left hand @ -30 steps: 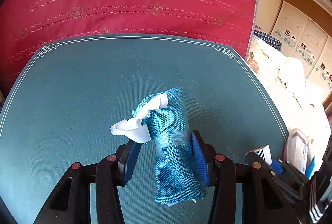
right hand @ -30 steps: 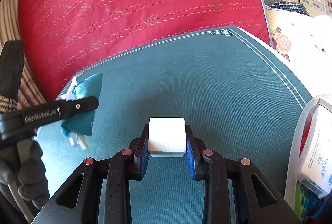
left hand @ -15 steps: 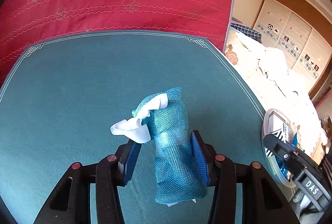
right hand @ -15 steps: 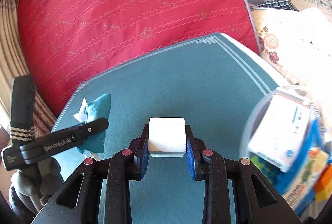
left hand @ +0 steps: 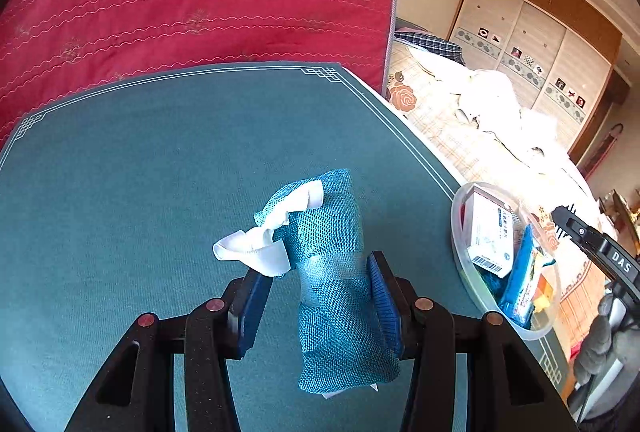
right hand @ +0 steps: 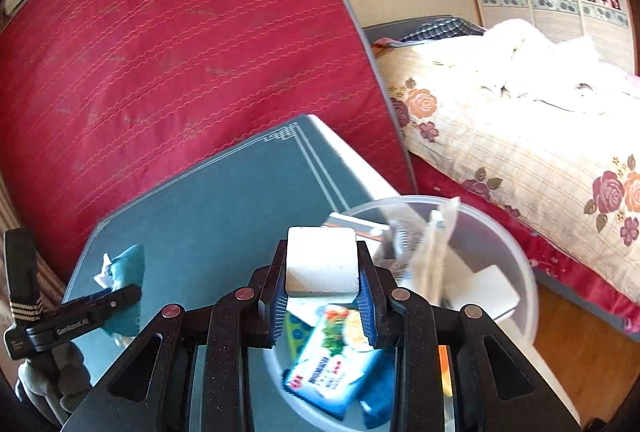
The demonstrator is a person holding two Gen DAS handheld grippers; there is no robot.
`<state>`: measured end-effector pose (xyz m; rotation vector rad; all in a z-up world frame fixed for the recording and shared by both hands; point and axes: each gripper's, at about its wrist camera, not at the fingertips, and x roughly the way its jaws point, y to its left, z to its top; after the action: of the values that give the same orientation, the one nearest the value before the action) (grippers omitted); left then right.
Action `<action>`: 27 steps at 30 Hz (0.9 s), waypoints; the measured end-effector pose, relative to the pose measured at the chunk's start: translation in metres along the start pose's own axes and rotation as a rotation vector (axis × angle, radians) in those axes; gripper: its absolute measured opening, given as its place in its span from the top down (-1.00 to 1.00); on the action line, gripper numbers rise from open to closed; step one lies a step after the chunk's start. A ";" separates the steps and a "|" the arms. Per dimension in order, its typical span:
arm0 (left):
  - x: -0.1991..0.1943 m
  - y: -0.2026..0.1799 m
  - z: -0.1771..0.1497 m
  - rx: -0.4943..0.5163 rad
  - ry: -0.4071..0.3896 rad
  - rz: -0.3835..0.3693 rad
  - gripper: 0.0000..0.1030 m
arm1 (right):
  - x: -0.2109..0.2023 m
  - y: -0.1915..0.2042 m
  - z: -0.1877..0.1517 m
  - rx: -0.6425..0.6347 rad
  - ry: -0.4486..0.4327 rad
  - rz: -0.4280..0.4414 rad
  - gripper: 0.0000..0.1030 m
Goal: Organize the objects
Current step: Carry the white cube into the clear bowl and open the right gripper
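Right gripper (right hand: 322,284) clamps a stiff white block (right hand: 322,260) over the tub (right hand: 516,252); left gripper (left hand: 316,296) pinches the soft, light pouch (left hand: 332,272) mid-body.

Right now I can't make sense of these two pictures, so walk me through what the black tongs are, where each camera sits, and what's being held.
No robot here: a person holds a pair of hand tongs in each hand, with a camera on each looking along its fingers. The left camera shows the left tongs holding a rolled blue mesh cloth with white trim over a green table mat. The right camera shows the right tongs shut on a white block, above a clear plastic tub of packets and boxes at the table's edge. Behind stands a red mattress.
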<state>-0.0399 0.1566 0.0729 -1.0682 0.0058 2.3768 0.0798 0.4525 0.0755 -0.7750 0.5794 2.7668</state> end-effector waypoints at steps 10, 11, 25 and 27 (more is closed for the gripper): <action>0.001 -0.036 -0.001 0.064 0.011 -0.038 0.00 | 0.026 -0.072 0.014 0.136 0.052 -0.067 0.40; 0.001 -0.039 -0.001 0.069 0.012 -0.041 0.00 | 0.029 -0.076 0.013 0.144 0.058 -0.064 0.40; -0.005 -0.085 -0.004 0.147 0.019 -0.102 -0.01 | 0.022 -0.095 0.010 0.200 0.058 -0.026 0.19; -0.006 -0.096 -0.005 0.169 0.018 -0.117 -0.01 | 0.016 -0.097 0.009 0.196 0.054 -0.032 0.19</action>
<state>0.0117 0.2348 0.0932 -0.9828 0.1447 2.2183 0.0912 0.5453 0.0433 -0.8084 0.8257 2.6170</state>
